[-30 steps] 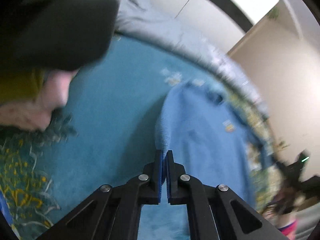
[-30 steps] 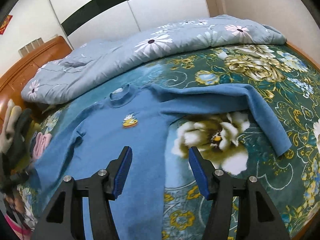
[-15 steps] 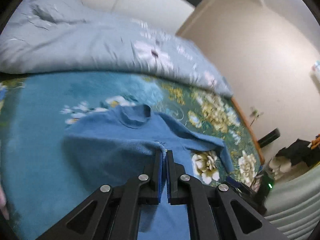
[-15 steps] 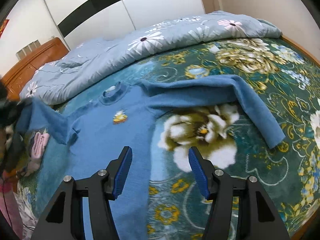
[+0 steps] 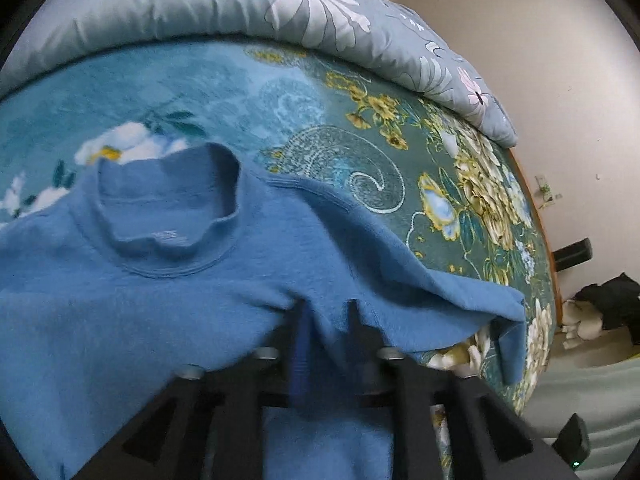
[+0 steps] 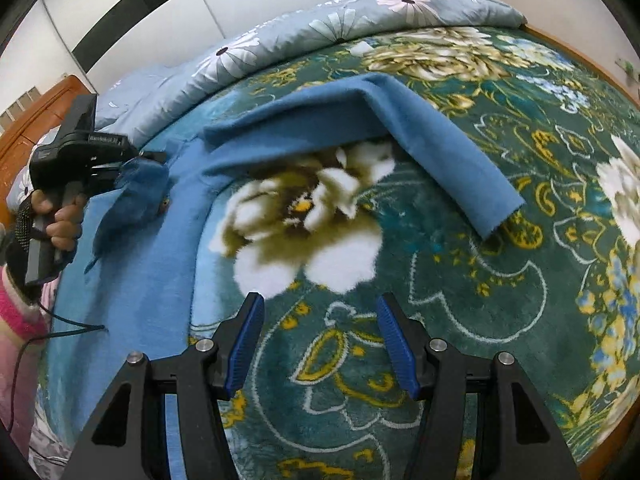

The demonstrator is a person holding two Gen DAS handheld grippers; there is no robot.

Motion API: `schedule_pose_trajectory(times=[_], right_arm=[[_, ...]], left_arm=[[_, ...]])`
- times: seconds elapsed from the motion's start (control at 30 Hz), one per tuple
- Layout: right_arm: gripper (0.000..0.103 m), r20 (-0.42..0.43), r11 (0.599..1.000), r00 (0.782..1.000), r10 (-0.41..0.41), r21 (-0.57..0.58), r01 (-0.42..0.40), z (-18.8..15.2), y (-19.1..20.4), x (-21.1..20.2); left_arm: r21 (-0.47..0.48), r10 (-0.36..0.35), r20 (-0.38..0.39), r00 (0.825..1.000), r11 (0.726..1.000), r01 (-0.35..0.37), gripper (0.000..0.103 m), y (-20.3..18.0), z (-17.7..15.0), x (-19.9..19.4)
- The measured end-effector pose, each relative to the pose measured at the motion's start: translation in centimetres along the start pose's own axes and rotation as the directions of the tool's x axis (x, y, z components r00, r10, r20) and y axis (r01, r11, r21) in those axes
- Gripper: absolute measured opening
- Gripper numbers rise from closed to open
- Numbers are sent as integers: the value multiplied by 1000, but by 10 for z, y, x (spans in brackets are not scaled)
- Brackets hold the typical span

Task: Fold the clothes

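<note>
A blue sweater is spread across the bed, on the floral teal blanket, with its collar pointed toward the rolled-up grey daisy quilt at the bed's far edge. One sleeve is stretched out to the side and bent at the elbow, the cuff lying flat on the blanket toward the bed's right edge.

The left gripper is seen low over the sweater's chest, just below the collar. Its fingers are parted a bit with blue fabric bunched in between, and the picture is blurred there, so whether the cloth is actually pinched can't be told. From the right wrist view, that gripper is held by a hand wrapped round the handle, pink cuff at the wrist, tool pointed across the sweater with a wad of blue knit gathered at its tip.

The right gripper is held above bare blanket near the bed's near edge, aimed at the far edge, fingers spread wide with nothing in them. It's well apart from the sleeve, and the sweater body is just off to its left.
</note>
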State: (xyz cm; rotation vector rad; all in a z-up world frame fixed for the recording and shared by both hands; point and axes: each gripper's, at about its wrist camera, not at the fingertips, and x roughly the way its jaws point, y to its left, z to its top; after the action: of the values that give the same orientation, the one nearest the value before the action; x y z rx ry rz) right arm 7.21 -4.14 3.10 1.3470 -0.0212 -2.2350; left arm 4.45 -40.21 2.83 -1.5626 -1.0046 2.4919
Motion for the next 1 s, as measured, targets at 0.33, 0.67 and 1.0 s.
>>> schedule_pose_trajectory(times=[0.33, 0.67, 1.0], right_arm=[[60, 26, 993, 993, 116, -38, -115, 21, 45, 5], [60, -17, 968, 970, 244, 55, -243, 69, 107, 55], [60, -46, 993, 992, 121, 0, -121, 118, 128, 94]], left_arm=[[131, 205, 336, 919, 956, -261, 71, 53, -77, -131], [21, 403, 311, 861, 902, -431, 72, 132, -126, -101], [-113, 449, 376, 811, 891, -441, 73, 155, -120, -100]])
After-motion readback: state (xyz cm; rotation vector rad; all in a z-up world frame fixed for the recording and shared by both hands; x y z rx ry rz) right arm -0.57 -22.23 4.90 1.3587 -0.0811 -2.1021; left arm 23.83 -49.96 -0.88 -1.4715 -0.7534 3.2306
